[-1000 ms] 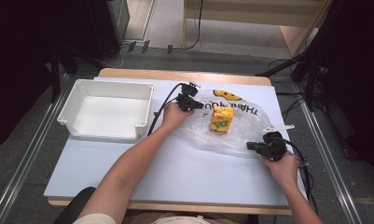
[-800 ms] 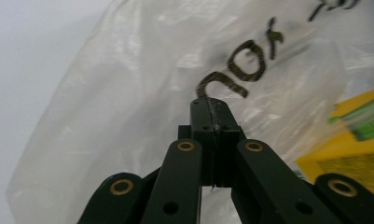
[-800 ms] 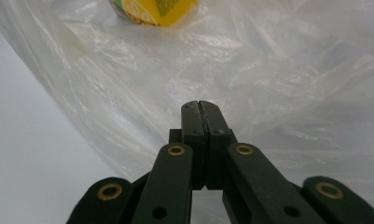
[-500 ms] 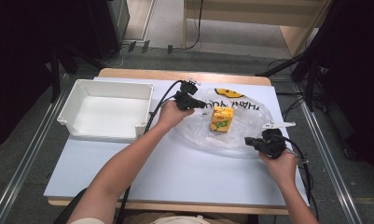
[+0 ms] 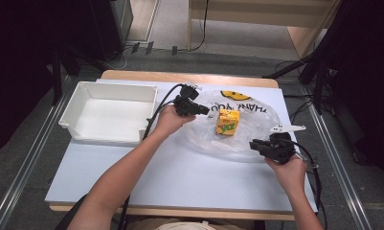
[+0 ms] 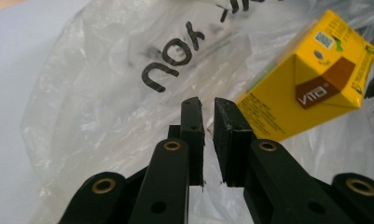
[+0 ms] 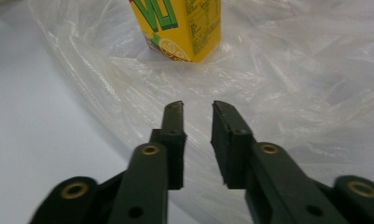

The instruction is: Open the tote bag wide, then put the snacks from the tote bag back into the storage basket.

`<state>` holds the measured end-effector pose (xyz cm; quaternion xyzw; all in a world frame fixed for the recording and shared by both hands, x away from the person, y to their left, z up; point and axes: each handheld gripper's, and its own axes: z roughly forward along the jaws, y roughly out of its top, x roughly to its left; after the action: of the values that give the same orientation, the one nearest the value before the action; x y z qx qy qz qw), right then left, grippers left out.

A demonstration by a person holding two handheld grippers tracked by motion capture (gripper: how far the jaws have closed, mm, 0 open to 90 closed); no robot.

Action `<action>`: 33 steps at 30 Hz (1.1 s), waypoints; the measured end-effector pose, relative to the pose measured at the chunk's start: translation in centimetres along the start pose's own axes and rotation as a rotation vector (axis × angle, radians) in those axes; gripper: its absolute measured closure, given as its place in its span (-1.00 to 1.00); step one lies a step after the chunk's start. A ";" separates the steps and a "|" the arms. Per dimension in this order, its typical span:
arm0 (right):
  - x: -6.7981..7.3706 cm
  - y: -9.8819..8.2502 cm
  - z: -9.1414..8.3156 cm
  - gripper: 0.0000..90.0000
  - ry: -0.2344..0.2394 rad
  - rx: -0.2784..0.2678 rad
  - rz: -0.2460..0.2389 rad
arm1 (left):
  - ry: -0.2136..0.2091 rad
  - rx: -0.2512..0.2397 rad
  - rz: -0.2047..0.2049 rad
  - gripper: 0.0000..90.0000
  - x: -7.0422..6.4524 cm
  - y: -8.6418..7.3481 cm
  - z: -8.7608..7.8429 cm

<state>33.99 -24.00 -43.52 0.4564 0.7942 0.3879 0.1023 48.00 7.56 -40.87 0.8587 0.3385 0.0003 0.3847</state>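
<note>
The yellow juice carton point(image 5: 227, 121) stands upright on the clear plastic bag point(image 5: 247, 143), which lies spread flat over the far right part of the worktop point(image 5: 180, 177), its printed lettering toward the far edge. The carton's long axis runs straight up, and it sits between your two tools: your left gripper point(image 5: 199, 109) hovers just beside it on the side nearer the white bin point(image 5: 108, 112), and your right gripper point(image 5: 261, 145) waits near the bag's front right edge, farther from the carton.

In the left gripper view the carton point(image 6: 310, 79) lies ahead and off to the right of the jaws, tilted in that frame because the hand is rolled. Your left gripper point(image 6: 207, 108) has just been opening, its jaws now a narrow gap apart with no plastic pinched between them.

In the right gripper view the carton point(image 7: 180, 28) stands straight ahead, beyond a stretch of crinkled bag point(image 7: 292, 84). Your right gripper point(image 7: 197, 109) has also just been opening; its jaws stand somewhat wider, with nothing between them.

Your left hand is likely the nearer one for any reach to the carton.
</note>
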 end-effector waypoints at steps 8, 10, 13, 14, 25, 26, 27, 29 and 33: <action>0.5 -0.3 0.4 0.27 0.038 0.009 -0.005 | -0.052 0.008 0.012 0.55 -0.5 -0.7 -0.3; 0.5 -0.2 0.6 0.19 0.058 0.018 0.015 | -0.053 0.007 0.020 0.52 -0.6 -0.7 -0.4; 0.5 -0.2 0.6 0.14 0.047 0.019 0.003 | -0.060 -0.009 0.027 0.43 -0.6 -0.8 -0.8; 0.5 -0.2 0.6 0.14 0.047 0.019 0.003 | -0.061 -0.014 0.031 0.43 -0.7 -0.9 -0.9; 0.5 -0.4 1.0 0.03 0.049 0.020 -0.027 | -0.077 -0.020 0.072 0.20 -1.2 -1.5 -1.1; 0.5 -0.4 1.0 0.03 0.056 0.017 -0.023 | -0.084 -0.022 0.068 0.16 -1.2 -1.6 -1.1; 0.5 -0.4 1.0 0.03 0.056 0.017 -0.023 | -0.085 -0.019 0.071 0.16 -1.3 -1.6 -1.1; 0.5 -0.4 1.0 0.02 0.058 0.016 -0.013 | -0.092 -0.019 0.082 0.10 -1.5 -1.6 -1.1; 0.4 -0.3 0.9 0.02 0.059 0.014 -0.003 | -0.095 -0.017 0.102 0.07 -1.8 -1.7 -1.0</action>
<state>34.02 -23.30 -44.28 0.4443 0.8002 0.3955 0.0760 45.42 7.99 -40.79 0.8705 0.2757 -0.0180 0.4073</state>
